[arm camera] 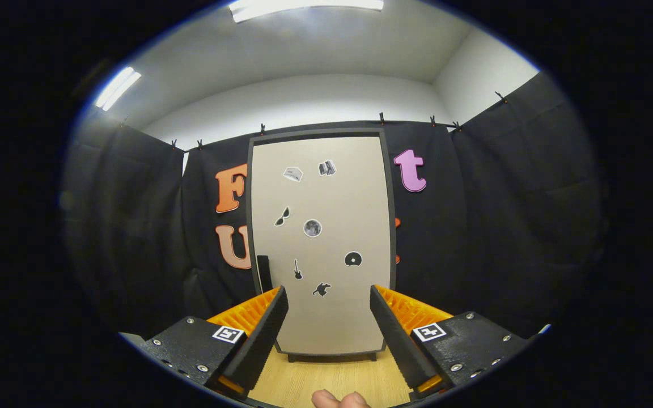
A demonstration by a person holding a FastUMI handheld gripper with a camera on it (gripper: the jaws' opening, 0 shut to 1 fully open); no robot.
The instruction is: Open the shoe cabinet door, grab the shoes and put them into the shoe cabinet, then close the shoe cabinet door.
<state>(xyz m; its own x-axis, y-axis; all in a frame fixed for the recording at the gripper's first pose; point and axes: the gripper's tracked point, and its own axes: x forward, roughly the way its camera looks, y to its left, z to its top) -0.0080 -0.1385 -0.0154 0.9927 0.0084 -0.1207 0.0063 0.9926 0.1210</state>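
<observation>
Shoe cabinet point(321, 243) stood upright far ahead, beyond fingers, door shut. Gripper point(328, 317) released, holding nothing. Step judged: door opening, not begun. Next: approach dark handle point(263, 273) at door's left edge.

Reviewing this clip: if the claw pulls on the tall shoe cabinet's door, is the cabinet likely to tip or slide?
The shoe cabinet looks tall and narrow on small feet, so it may rock. The wooden floor looks smooth, so sliding seems possible. The open claw is still short of it.
</observation>
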